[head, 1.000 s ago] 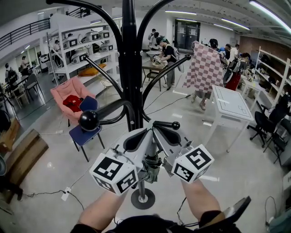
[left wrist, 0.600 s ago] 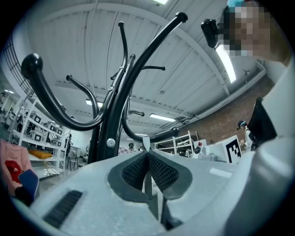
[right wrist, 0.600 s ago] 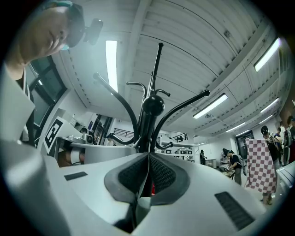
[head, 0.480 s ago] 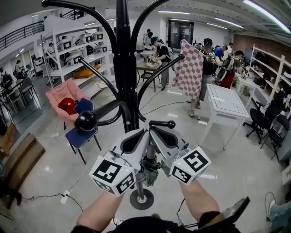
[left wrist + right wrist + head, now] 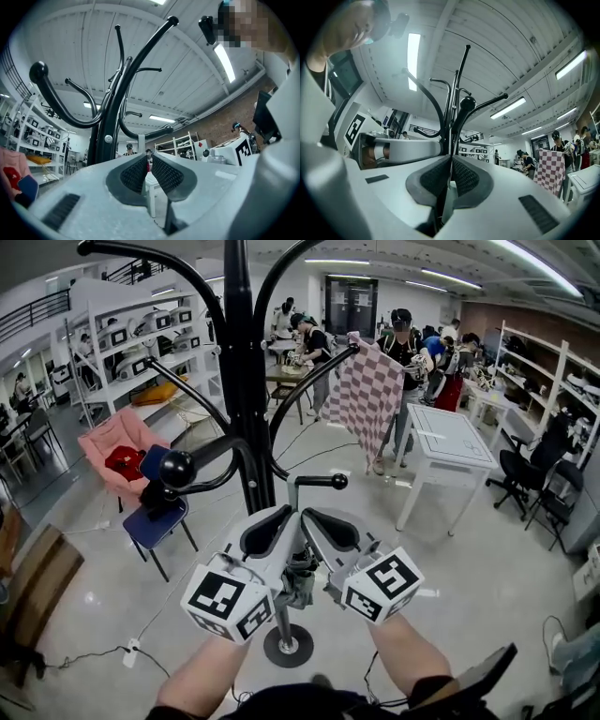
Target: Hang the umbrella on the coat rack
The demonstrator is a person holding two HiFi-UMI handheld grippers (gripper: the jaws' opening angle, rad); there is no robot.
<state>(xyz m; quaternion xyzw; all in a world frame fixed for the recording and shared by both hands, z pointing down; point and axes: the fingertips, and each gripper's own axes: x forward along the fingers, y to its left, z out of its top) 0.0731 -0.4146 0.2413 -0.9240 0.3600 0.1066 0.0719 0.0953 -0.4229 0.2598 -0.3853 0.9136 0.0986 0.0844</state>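
- Head view: the left gripper (image 5: 272,535) and right gripper (image 5: 323,532) sit side by side. Both are clamped on the umbrella (image 5: 293,498), which stands upright just in front of the coat rack (image 5: 246,409).
- Only this view shows the folded canopy (image 5: 300,582) hanging beneath the grippers, and the black handle (image 5: 321,482) sticking out sideways near the lower hooks.
- Left gripper view: the jaws are nearly together around the pale shaft (image 5: 141,143).
- Right gripper view: the jaws are pinched tight on the shaft, with the left gripper alongside.

The glossy grey floor (image 5: 84,615) bears the rack's round base (image 5: 288,646), a blue chair (image 5: 155,521), a pink chair (image 5: 112,442) behind it, a white surface (image 5: 441,442) at right, a wooden box (image 5: 37,582) and a cable (image 5: 128,652) at left.
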